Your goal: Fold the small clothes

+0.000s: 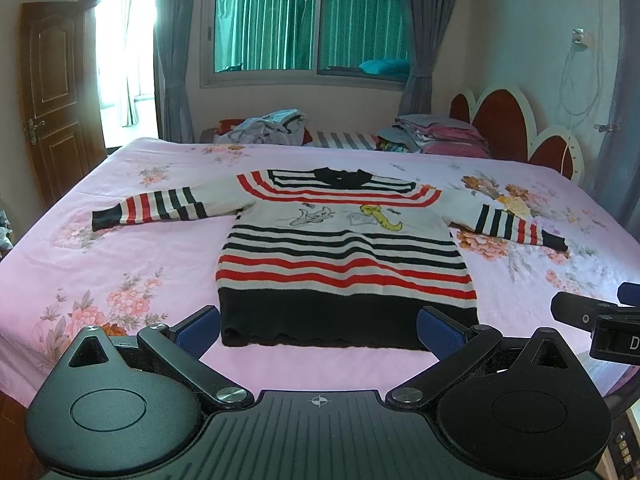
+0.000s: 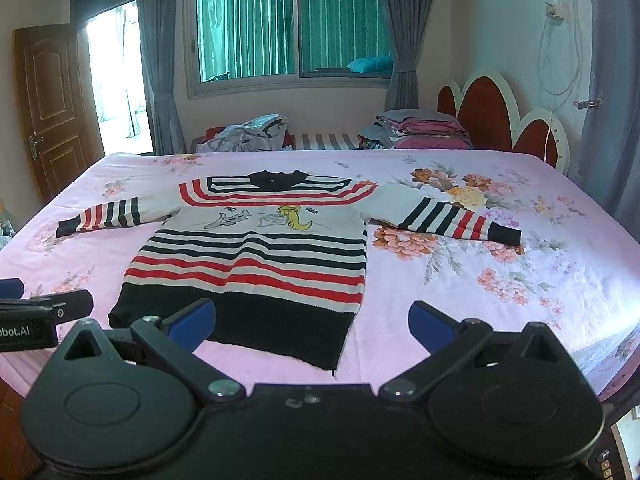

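Both hand-held grippers are hanging released over the near edge of the bed, holding nothing. From the left wrist view, the left hand-held gripper (image 1: 318, 330) is spreading its blue pads (image 1: 198, 334) wide, and the one striped sweater (image 1: 340, 256) is lying flat straight ahead of it on the pink floral bed (image 1: 120, 280), front up, its black hem nearest and sitting between the two pads without my being able to say they are touching it. Its long axis is running away from the gripper, hem to collar, while its two sleeves are stretching out to either side. The right hand-held gripper (image 1: 592, 312) is peeking in at the right edge. From the right wrist view, the right hand-held gripper (image 2: 312, 326) is likewise standing open, and the sweater (image 2: 256, 256) is lying ahead and a little to its left, the hem's right corner pointing toward it; the right sleeve (image 2: 448, 216) is nearer this side. The left hand-held gripper (image 2: 44, 312) is showing at the left edge. I am counting one sweater laid out, two grippers, plus a loose heap of clothes (image 2: 252, 132) and a folded stack (image 2: 420, 128) beyond the far edge. I'd judge folding has not yet begun, with each gripper suited to its own sleeve.
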`<move>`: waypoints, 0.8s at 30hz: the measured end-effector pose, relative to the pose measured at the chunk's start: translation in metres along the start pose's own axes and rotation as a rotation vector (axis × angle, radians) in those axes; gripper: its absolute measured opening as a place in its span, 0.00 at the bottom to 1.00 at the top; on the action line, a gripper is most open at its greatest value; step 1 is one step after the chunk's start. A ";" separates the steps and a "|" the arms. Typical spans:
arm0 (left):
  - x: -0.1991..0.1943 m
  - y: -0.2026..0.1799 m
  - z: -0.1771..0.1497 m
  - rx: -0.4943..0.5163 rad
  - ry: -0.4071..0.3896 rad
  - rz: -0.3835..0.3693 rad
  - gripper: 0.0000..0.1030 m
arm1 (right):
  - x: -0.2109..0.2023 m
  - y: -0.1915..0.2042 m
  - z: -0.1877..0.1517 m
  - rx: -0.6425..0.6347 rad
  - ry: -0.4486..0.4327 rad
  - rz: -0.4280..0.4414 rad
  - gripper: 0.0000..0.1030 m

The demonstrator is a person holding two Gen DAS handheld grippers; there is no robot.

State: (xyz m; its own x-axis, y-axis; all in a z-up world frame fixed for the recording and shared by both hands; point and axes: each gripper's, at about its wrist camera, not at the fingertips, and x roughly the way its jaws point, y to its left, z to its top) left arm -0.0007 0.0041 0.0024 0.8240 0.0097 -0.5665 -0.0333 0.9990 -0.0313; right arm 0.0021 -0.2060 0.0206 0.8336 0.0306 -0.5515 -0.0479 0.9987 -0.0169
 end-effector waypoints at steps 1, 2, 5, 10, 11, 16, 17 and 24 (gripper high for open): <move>0.000 0.000 0.000 -0.001 0.000 -0.001 1.00 | -0.001 0.000 -0.001 0.001 -0.001 0.001 1.00; 0.000 0.000 0.000 0.000 -0.001 -0.001 1.00 | -0.001 0.001 -0.001 0.000 0.000 -0.001 1.00; 0.000 -0.001 0.000 0.000 -0.001 -0.001 1.00 | -0.001 0.000 -0.001 0.000 0.000 -0.002 1.00; -0.001 -0.002 0.000 0.001 -0.002 0.000 1.00 | -0.001 0.000 0.000 0.000 -0.001 -0.001 1.00; -0.001 -0.002 0.000 0.000 -0.002 -0.002 1.00 | -0.001 -0.001 0.000 -0.001 0.000 0.000 1.00; -0.002 -0.002 0.000 0.000 -0.003 0.001 1.00 | -0.002 0.000 -0.001 -0.002 0.000 -0.001 1.00; -0.002 -0.002 -0.001 0.001 -0.002 0.001 1.00 | -0.002 0.000 0.000 -0.002 0.000 -0.002 1.00; -0.001 0.000 -0.001 0.000 0.000 0.000 1.00 | -0.002 0.000 0.000 -0.001 0.001 -0.002 1.00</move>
State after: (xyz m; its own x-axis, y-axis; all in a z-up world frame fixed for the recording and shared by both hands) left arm -0.0023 0.0039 0.0020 0.8240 0.0096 -0.5666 -0.0334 0.9989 -0.0316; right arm 0.0003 -0.2061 0.0212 0.8332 0.0290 -0.5522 -0.0474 0.9987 -0.0190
